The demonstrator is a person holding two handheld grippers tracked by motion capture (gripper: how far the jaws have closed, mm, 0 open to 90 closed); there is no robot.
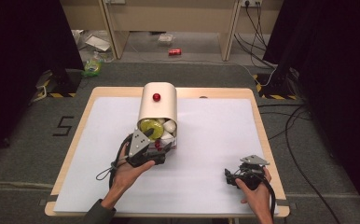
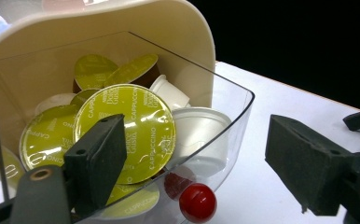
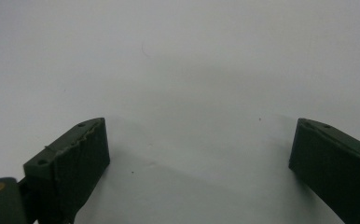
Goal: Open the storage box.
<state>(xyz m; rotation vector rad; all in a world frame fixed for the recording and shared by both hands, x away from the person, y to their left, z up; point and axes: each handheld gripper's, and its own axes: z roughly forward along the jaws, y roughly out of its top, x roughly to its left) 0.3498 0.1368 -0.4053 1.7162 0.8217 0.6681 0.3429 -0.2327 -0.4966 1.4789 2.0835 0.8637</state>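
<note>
My left hand-held gripper (image 2: 194,161) has its matte black jaws apart around the red ball knob (image 2: 197,202) on the clear plastic drawer (image 2: 234,116), not pressing it. The drawer juts near-side from the rounded cream box (image 1: 157,108), holding glossy green-foiled capsules (image 2: 132,126). My right hand-held gripper (image 3: 199,163) gapes wide over the white worktop (image 3: 178,70).

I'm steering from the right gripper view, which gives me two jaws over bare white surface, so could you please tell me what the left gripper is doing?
Observer: The left gripper is at the pulled-out clear drawer of a beige capsule box.
Operator: Is it holding anything?
Observer: No, its jaws stand apart around the drawer's red knob, without touching it.
Operator: What is in the drawer?
Observer: Green-lidded cappuccino capsules and white capsules.
</note>
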